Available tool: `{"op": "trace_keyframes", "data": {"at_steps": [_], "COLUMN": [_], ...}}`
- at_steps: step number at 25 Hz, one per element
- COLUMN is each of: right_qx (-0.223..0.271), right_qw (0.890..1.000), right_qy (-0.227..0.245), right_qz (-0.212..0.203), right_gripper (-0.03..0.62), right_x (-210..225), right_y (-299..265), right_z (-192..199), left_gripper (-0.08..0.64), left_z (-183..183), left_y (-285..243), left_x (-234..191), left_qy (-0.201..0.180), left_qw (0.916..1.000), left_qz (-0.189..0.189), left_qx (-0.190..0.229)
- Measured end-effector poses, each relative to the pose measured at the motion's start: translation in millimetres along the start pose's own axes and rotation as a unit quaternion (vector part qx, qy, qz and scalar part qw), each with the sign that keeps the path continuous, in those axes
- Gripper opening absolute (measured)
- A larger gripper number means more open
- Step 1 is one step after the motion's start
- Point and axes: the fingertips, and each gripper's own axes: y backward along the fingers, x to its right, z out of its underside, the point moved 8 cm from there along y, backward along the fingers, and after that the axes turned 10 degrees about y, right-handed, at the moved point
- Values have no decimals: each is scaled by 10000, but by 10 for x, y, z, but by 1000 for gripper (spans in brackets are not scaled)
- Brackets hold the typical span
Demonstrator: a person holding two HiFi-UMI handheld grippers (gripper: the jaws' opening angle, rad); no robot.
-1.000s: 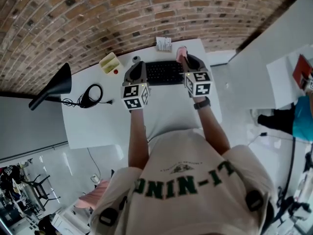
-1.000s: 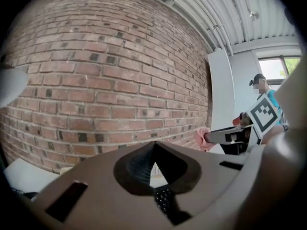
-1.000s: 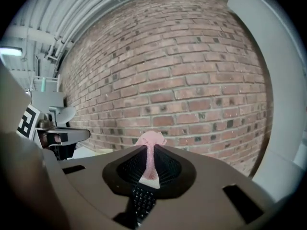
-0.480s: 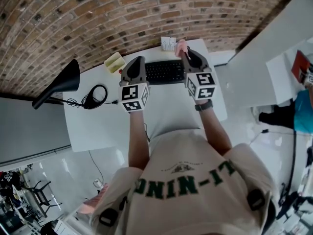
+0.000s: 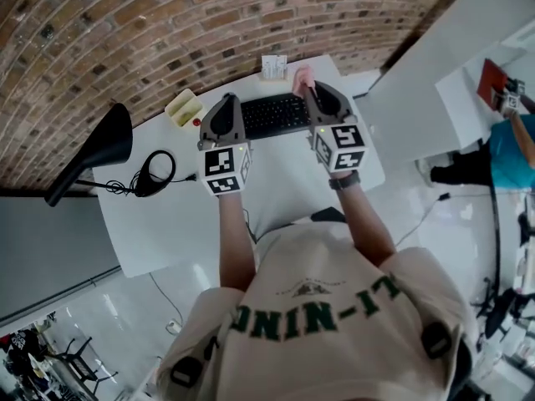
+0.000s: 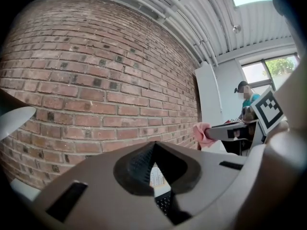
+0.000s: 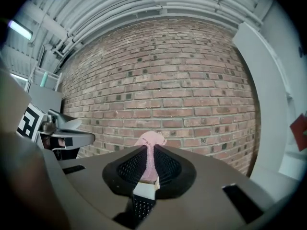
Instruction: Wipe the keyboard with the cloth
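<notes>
The black keyboard (image 5: 269,114) lies at the far edge of the white table (image 5: 276,182). My right gripper (image 5: 311,90) hovers over the keyboard's right end, shut on a pink cloth (image 5: 301,77) that sticks out past its tips. In the right gripper view the cloth (image 7: 149,152) is pinched between the ribbed pads, with the keyboard (image 7: 142,206) just visible below. My left gripper (image 5: 226,104) is over the keyboard's left end. In the left gripper view its jaws (image 6: 153,145) meet with nothing between them. That view also shows the right gripper's finger (image 6: 230,131) and the cloth (image 6: 201,131).
A yellow tray (image 5: 184,105) sits left of the keyboard, and a small white card holder (image 5: 273,68) stands behind it. A black lamp (image 5: 96,150) and a coiled black cable (image 5: 155,169) occupy the table's left. A brick wall (image 5: 167,32) runs right behind the table.
Both grippers have stayed over the two ends of the keyboard, the right one still holding the cloth. The head view has shifted a little, so the table sits slightly higher in it.
</notes>
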Motion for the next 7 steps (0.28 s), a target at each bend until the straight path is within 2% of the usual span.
{"op": "trace_keyframes", "data": {"at_steps": [3, 7], "right_qx": [-35, -105], "right_qw": [10000, 9999], "right_qy": [15, -37], "right_qz": [90, 131], "right_gripper": [34, 34], "right_x": [-58, -78], "right_y": [136, 244], "right_z": [10, 120], "left_gripper": [2, 2], "left_z": [67, 333], "left_y": [53, 13], "left_x": [22, 62], "left_qy": [7, 180], "left_qw": [9999, 9993], "left_qz": [106, 266], "left_qx": [-28, -208]}}
